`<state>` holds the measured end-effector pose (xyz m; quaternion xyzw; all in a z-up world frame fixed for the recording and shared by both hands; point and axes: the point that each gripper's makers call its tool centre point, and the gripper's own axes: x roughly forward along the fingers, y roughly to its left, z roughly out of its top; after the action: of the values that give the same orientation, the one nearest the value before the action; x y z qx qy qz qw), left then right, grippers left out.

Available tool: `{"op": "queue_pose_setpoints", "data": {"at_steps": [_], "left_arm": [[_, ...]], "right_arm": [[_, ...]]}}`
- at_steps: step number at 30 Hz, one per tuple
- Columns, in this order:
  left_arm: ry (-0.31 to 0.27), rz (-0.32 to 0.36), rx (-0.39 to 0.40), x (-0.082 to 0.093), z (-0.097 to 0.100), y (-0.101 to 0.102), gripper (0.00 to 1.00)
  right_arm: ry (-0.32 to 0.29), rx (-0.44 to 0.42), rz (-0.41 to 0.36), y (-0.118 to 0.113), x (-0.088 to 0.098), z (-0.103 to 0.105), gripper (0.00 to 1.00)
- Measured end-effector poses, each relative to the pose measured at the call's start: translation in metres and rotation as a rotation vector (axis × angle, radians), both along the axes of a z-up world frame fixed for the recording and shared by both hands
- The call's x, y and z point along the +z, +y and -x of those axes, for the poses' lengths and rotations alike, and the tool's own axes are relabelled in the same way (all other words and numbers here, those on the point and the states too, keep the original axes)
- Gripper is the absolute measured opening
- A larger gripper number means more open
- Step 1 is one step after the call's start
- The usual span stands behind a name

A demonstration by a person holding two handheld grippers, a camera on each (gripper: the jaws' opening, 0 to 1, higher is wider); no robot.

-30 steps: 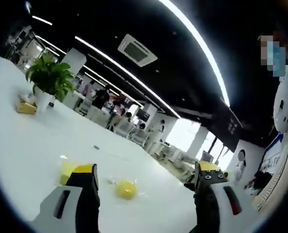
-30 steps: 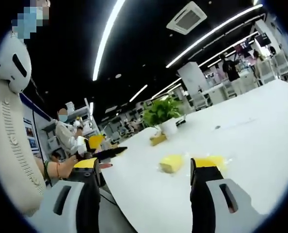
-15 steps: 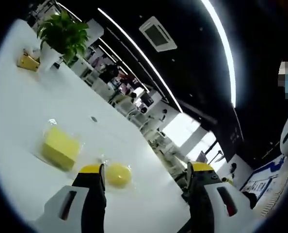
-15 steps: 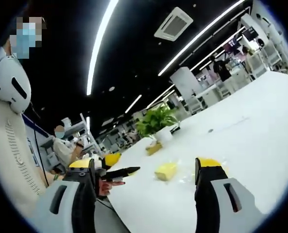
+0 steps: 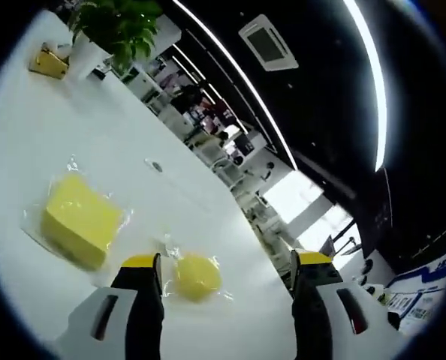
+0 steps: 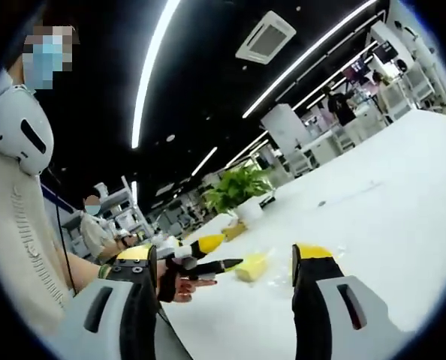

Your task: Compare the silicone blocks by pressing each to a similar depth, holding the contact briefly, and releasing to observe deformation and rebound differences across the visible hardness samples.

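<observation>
A yellow rectangular silicone block [image 5: 80, 221] in clear wrap lies on the white table [image 5: 28, 142]. A smaller round yellow block [image 5: 197, 276], also wrapped, lies to its right. It is just inside the left finger of my left gripper [image 5: 227, 262], which is open and hovers over it with nothing held. In the right gripper view my right gripper [image 6: 224, 255] is open and empty. Between its jaws I see the rectangular block [image 6: 251, 266] on the table [image 6: 388, 195]. The left gripper [image 6: 219, 253], held by a hand [image 6: 176, 283], points at that block from the left.
A potted green plant [image 5: 118, 22] and a small yellow box [image 5: 46, 60] stand at the table's far end. A small round inset [image 5: 155, 166] sits in the tabletop beyond the blocks. A cream sleeve [image 6: 20, 247] fills the left side. A seated person [image 6: 95, 225] is behind, among desks.
The left gripper has come in closer over the blocks, which now look larger in its view. In the right gripper view it has reached further right, almost to the rectangular block.
</observation>
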<state>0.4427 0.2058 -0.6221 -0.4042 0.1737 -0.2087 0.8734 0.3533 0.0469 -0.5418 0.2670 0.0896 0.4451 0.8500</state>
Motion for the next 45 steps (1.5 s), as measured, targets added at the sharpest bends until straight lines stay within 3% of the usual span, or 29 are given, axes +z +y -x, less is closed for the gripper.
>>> {"op": "queue_pose_setpoints", "data": {"at_steps": [8,18,22,28,35,41,45], "left_arm": [[0.069,-0.072,-0.001,-0.029,-0.021,-0.011,0.73],[0.157,-0.009,0.054,-0.059,-0.050,-0.028,0.73],[0.180,0.044,0.081,-0.066,-0.061,-0.034,0.69],[0.203,0.068,0.095,-0.079,-0.076,-0.041,0.66],[0.221,0.111,0.082,-0.092,-0.090,-0.048,0.51],[0.226,0.116,0.076,-0.097,-0.102,-0.056,0.44],[0.223,0.081,0.059,-0.099,-0.109,-0.061,0.40]], "right_arm": [[0.038,-0.013,0.028,-0.010,-0.017,-0.009,0.67],[0.070,-0.018,0.028,-0.011,-0.026,-0.015,0.64],[0.081,-0.027,0.020,-0.015,-0.028,-0.019,0.62],[0.094,-0.036,0.029,-0.020,-0.032,-0.023,0.61],[0.103,-0.043,0.053,-0.027,-0.035,-0.027,0.59],[0.109,-0.057,0.055,-0.032,-0.038,-0.032,0.59],[0.115,-0.049,0.055,-0.029,-0.040,-0.033,0.57]]}}
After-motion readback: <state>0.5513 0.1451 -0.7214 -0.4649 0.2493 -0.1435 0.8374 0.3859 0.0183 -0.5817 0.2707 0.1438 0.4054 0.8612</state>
